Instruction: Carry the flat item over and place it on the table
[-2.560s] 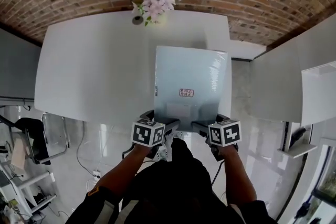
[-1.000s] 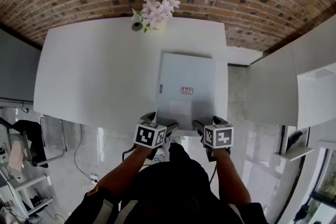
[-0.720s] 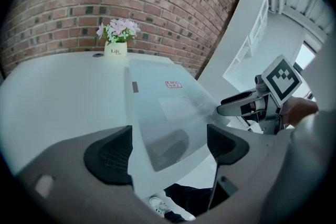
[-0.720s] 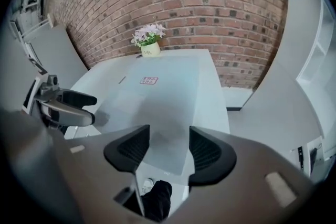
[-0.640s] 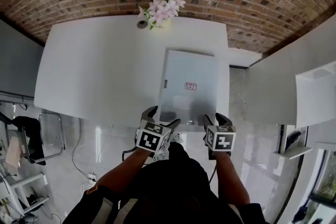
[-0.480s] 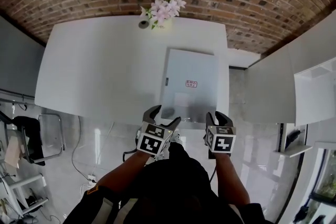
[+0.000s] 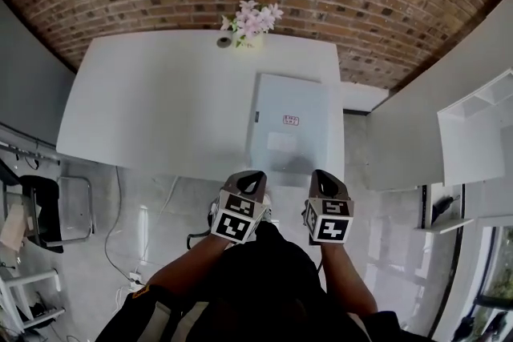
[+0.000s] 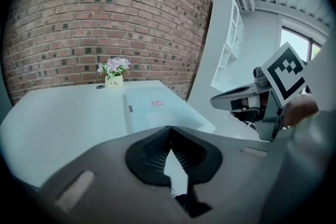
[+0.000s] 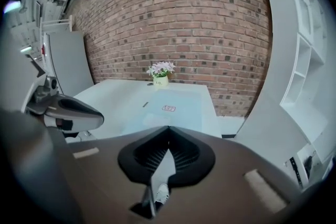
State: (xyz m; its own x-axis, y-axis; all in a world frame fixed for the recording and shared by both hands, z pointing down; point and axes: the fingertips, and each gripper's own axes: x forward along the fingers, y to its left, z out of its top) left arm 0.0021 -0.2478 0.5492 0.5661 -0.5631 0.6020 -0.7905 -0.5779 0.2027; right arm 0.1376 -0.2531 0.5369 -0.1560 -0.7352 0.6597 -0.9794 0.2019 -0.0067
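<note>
Both the left tongs [image 7: 248, 179] and the right tongs [image 7: 322, 176] have let go of the flat item [image 7: 292, 120] and drawn back toward the person. Their jaws have just closed on nothing. The item lies flat on the right part of the desk [image 7: 160, 100], reaching toward its near edge, so the placing looks done. Only the gripper views show the jaws clenched and empty, while the head view shows the whole item, with flowers [image 7: 255, 18] at the far edge.

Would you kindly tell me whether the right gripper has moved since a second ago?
Yes. The right gripper has drawn back from the near edge of the table, off the flat item; its jaws have just closed, empty.
</note>
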